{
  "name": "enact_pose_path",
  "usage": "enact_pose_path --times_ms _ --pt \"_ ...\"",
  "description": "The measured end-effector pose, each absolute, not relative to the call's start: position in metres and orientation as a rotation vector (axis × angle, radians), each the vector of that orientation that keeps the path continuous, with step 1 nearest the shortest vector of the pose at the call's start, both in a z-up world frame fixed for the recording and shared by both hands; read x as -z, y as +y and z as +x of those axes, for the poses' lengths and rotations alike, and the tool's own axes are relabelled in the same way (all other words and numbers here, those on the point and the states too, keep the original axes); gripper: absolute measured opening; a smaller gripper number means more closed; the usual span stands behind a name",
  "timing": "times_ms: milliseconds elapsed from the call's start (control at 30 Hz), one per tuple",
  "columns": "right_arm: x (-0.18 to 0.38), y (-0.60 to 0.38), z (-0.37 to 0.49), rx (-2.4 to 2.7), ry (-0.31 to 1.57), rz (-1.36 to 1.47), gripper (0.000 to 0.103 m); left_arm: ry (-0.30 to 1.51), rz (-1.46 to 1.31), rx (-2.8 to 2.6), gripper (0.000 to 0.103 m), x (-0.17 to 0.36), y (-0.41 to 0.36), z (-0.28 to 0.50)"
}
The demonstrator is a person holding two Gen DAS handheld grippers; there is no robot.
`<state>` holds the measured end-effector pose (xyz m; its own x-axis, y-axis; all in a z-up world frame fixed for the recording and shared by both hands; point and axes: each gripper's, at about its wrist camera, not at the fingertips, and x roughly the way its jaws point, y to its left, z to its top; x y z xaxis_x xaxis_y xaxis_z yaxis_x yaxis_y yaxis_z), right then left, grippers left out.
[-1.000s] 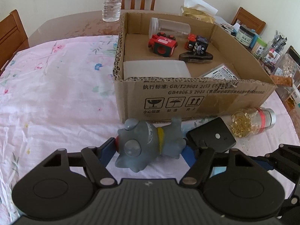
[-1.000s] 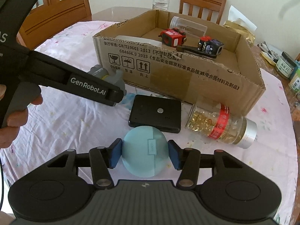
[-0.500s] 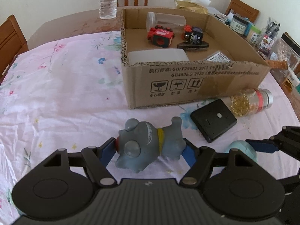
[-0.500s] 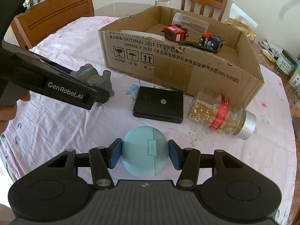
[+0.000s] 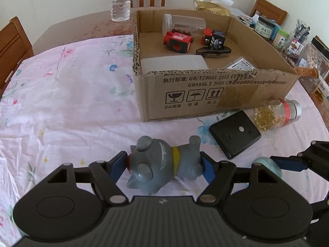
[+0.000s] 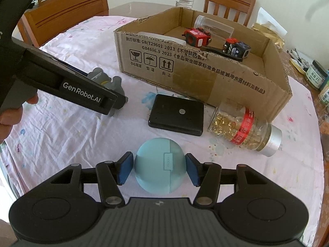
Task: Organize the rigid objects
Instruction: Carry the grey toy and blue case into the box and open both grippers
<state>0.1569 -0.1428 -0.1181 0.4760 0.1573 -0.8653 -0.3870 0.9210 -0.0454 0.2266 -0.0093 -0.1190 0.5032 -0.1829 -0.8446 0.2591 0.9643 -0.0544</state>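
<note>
- The left gripper point(image 5: 165, 163) still clamps the grey toy dog point(image 5: 163, 164) crosswise between its pads, now farther from the cardboard box point(image 5: 205, 94) ahead.
- The right gripper point(image 6: 158, 167) has just been opening; the blue round case point(image 6: 159, 166) sits between its pads, slim gaps showing either side.

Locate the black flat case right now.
Right wrist view: black flat case lies on the tablecloth, centre, before the cardboard box, left of the capsule bottle.

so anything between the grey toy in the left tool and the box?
Only the cardboard box's near wall. The cloth between it and the grey toy held by the left tool is bare; going over clears it.
</note>
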Motion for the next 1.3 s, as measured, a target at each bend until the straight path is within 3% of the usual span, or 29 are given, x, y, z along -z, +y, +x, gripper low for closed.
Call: enact_pose_path --times_ms 700,1300 --pt "0.116 -0.138 0.162 -0.295 1.086 -0.245 0.058 1.026 0.133 0.385 0.071 0.105 -0.003 0.226" --pt "0.073 -0.150 0.163 -0.424 1.049 -0.364 0.057 1.000 0.191 0.490 0.070 0.043 -0.008 0.214"
